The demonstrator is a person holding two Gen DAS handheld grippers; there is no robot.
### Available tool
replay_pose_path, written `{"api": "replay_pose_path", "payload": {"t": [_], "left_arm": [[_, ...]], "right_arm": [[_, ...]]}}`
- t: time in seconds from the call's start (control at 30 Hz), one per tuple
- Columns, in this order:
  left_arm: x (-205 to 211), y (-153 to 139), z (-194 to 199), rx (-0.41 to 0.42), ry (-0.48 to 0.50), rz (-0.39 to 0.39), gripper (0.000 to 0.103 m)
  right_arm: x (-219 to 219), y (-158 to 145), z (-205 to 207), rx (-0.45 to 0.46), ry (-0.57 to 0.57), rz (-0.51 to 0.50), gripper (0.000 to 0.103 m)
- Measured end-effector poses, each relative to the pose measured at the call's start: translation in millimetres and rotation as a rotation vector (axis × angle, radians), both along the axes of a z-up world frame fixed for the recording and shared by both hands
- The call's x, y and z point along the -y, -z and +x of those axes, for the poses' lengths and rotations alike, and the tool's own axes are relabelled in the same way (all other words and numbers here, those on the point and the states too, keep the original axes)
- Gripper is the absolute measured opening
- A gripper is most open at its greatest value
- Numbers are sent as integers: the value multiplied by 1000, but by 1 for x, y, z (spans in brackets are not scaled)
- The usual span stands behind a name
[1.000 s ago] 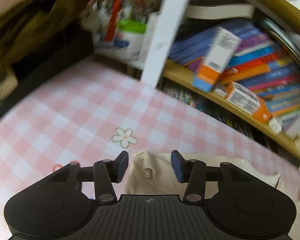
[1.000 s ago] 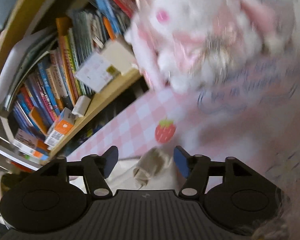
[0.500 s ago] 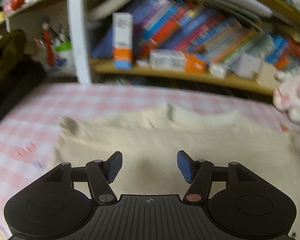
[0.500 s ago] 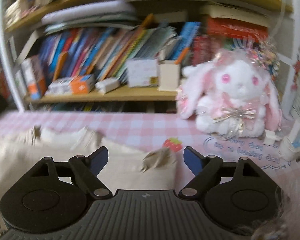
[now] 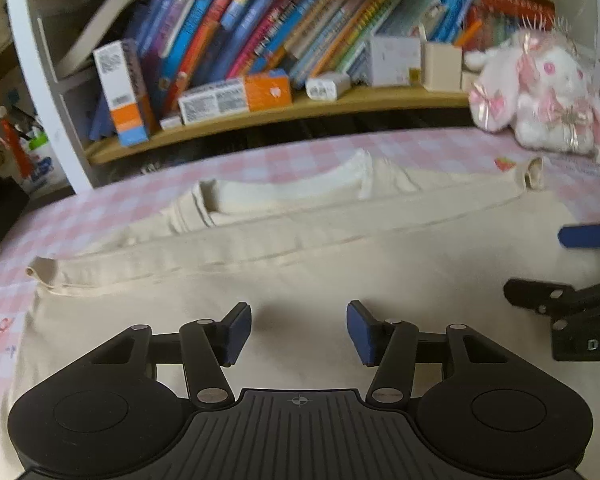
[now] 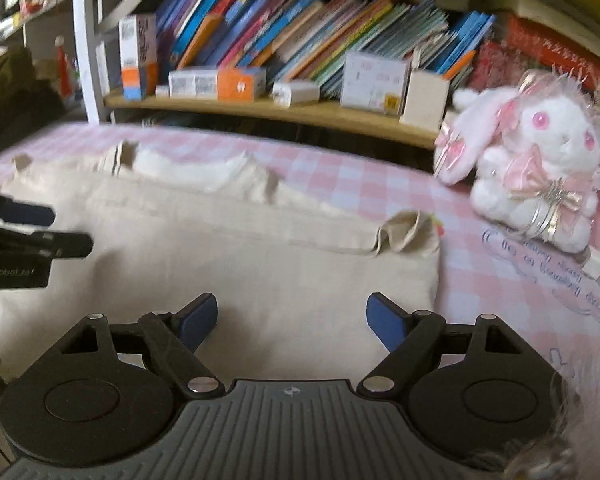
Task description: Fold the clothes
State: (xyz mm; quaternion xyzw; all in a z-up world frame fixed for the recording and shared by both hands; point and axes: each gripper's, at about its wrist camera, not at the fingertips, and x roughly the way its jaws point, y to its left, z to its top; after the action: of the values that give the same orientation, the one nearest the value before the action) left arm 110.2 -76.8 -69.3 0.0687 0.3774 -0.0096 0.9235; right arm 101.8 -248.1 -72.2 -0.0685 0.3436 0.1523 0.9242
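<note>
With my left gripper (image 5: 299, 330) closing on nothing and right gripper (image 6: 291, 318) spread over the cream T-shirt (image 5: 300, 248) flat on the tabletop (image 6: 380, 176), I risked snagging the bunched sleeve (image 6: 408, 232) at two o'clock.

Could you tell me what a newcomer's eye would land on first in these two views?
Probably the cream T-shirt spread flat across the pink checked tablecloth, sleeves folded in. Next, the white-and-pink plush rabbit at the table's right end, before the crammed bookshelf behind.
</note>
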Motion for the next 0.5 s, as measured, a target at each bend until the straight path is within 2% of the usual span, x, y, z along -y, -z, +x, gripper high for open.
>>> {"api": "replay_pose_path", "payload": {"t": [0.3, 0.37, 0.4, 0.47, 0.5], "left_arm": [[-2, -1, 27, -14, -11, 1, 52], [-7, -3, 49, -33, -14, -12, 52], [-9, -4, 61, -43, -16, -18, 56], [-16, -12, 94, -52, -28, -23, 54], [-20, -19, 108, -33, -51, -14, 54]], "right_arm": [[7, 4, -1, -5, -35, 15, 83], [7, 4, -1, -1, -37, 19, 83], [7, 4, -1, 0, -37, 21, 83], [7, 5, -2, 2, -38, 23, 84], [7, 5, -2, 3, -39, 24, 84]]}}
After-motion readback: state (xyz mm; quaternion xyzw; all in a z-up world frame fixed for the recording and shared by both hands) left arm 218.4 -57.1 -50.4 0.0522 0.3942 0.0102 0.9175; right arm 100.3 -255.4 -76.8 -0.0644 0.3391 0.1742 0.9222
